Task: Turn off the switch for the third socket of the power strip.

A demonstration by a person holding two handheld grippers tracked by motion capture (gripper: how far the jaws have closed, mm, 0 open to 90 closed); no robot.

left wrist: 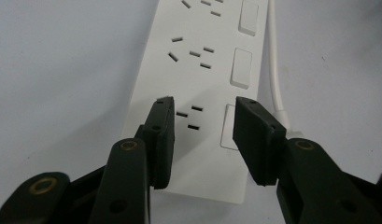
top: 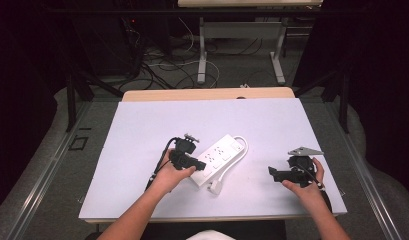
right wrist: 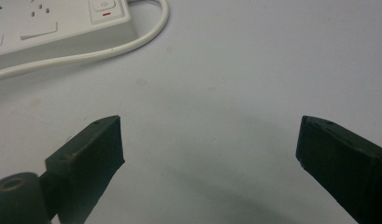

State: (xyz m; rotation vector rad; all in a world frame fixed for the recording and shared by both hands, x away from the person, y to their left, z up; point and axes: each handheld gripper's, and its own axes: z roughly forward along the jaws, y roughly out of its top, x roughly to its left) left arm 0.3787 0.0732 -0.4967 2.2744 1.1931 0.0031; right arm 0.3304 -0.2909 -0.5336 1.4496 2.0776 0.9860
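Black jaws of the left gripper hang parted over the near end of the white power strip, mid-table on the white sheet. Well right, the right gripper is spread wide over bare sheet.

Bright even light on the white table, surroundings basically black. Soft shadows under the right gripper's jaws in its own view. Left gripper view's jaws look blurry up close, power strip sharper.

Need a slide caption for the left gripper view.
Left gripper open above the near end of a white power strip, jaws straddling its last socket, on a white table.
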